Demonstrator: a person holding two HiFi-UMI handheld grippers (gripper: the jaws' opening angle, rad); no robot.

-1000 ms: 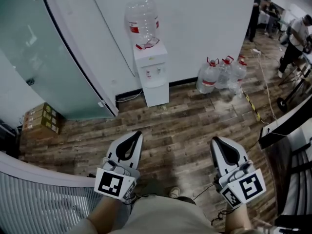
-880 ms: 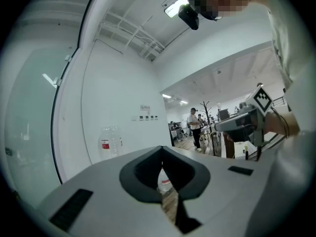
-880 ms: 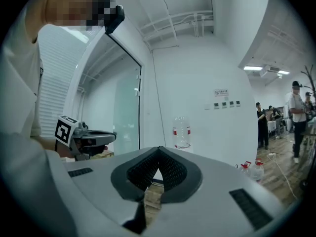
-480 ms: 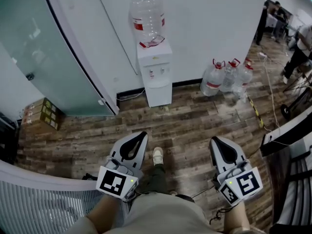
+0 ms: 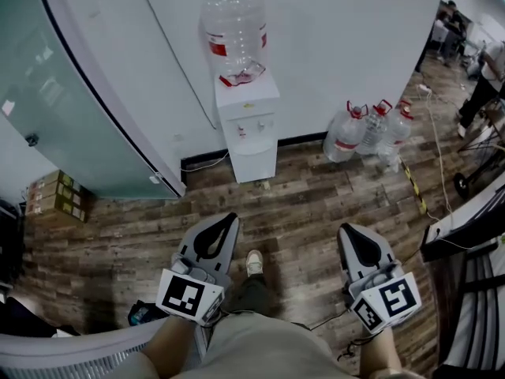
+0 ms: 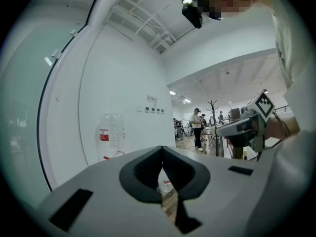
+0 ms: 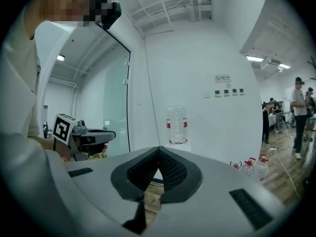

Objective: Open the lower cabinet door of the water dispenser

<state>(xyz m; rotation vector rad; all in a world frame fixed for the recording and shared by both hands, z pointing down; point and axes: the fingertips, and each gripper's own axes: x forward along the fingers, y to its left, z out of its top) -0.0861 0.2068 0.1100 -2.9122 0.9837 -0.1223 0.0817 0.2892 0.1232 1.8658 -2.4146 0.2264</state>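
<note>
A white water dispenser [image 5: 247,125] stands against the white wall, with an empty clear bottle [image 5: 233,34] on top. Its lower cabinet door [image 5: 256,163] is closed. My left gripper [image 5: 225,221] and right gripper [image 5: 346,232] are held side by side over the wood floor, well short of the dispenser and pointing toward it. Both are shut with nothing between the jaws. The left gripper view shows its tips [image 6: 161,150] meeting, with the bottle [image 6: 112,135] far ahead. In the right gripper view the closed tips [image 7: 158,150] sit below the distant bottle [image 7: 177,125].
Several full water jugs [image 5: 371,133] stand on the floor right of the dispenser. A glass partition [image 5: 71,93] and cardboard boxes [image 5: 51,196] are at the left. A desk edge [image 5: 465,212] and people [image 5: 481,85] are at the right. A cable [image 5: 430,133] trails across the floor.
Both grippers have been carried forward toward the dispenser, which now looks nearer and larger. The person's foot has stepped forward between the grippers. Both stay shut.
</note>
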